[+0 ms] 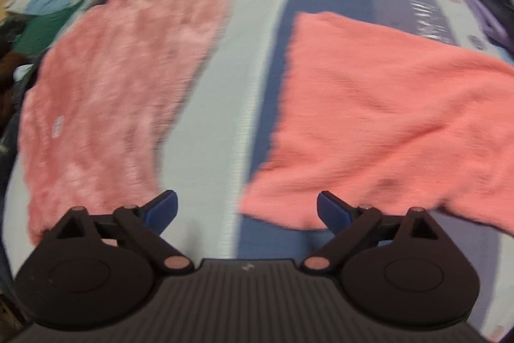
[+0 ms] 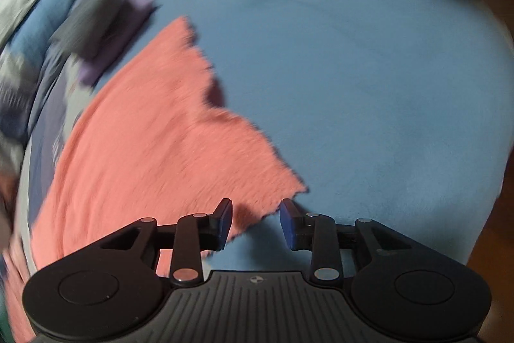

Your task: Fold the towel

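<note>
The left gripper (image 1: 247,208) hangs with jaws wide apart, empty, over the striped bedsheet (image 1: 218,92), between the pale pink towel (image 1: 106,92) and the coral towel (image 1: 385,118). The right gripper (image 2: 255,222) stands partly parted, gripping nothing, above the coral towel's ragged edge on the blue blanket (image 2: 369,85).

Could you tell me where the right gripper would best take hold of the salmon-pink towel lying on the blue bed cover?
Probably the pointed near corner of the salmon-pink towel, which juts onto the blue bed cover just ahead of the right gripper. Come from above and slightly from the bare-cover side, so one pad slides under the thin edge. The jaws are open with nothing gripped.
</note>
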{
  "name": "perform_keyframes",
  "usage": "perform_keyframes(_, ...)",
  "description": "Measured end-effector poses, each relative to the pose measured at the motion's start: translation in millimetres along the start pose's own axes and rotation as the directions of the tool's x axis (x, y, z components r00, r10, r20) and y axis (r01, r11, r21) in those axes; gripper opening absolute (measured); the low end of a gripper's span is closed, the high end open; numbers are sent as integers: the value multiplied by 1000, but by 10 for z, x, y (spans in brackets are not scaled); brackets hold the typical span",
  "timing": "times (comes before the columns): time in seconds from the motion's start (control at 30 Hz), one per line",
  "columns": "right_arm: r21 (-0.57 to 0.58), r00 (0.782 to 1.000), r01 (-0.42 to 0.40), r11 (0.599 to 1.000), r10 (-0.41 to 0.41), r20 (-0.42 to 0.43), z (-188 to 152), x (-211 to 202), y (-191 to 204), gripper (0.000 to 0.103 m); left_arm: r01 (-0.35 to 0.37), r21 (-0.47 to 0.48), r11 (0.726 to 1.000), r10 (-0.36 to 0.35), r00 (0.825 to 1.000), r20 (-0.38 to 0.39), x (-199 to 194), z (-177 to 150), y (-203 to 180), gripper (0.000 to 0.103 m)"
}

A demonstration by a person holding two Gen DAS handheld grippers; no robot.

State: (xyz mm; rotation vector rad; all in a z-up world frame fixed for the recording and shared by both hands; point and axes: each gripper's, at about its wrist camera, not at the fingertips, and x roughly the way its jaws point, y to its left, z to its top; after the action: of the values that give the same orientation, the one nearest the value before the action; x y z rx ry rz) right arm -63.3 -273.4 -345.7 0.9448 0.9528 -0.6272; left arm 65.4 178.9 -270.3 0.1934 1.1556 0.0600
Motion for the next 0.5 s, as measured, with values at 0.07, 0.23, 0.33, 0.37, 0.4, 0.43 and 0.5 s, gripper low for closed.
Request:
perform_keyframes(0.07, 80, 1000, -1, 997, 1, -7, 29, 54, -71, 25, 17, 28, 999, -17, 1000, 4, -39, -4, -154, 97)
perform_keyframes(0.23, 95, 999, -19, 995, 16, 33, 72, -81, -137, 1, 6, 97, 995, -7, 1000, 6, -84, -38, -437, 98)
perform_keyframes(0.33, 66, 997, 10, 998, -15, 80, 126, -306, -175, 1, 7, 105, 994, -6, 1000, -12, -59, -57, -483, 98)
perform_keyframes(0.37, 60, 995, 14, 998, -20, 95, 155, -377, -198, 1, 8, 100, 995, -6, 1000, -19, -51, -61, -482, 99)
perform_keyframes(0.4, 53, 994, 20, 998, -26, 108, 188, -436, -231, 0, 8, 94, 996, -6, 1000, -25, -42, -67, -476, 99)
perform_keyframes(0.43, 42, 992, 41, 998, -45, 118, 223, -481, -271, 0, 10, 87, 996, -7, 1000, -31, -32, -75, -470, 99)
perform_keyframes(0.5, 32, 988, 89, 996, -92, 124, 288, -521, -396, 0, 3, 79, 997, 0, 999, -39, -3, -89, -459, 99)
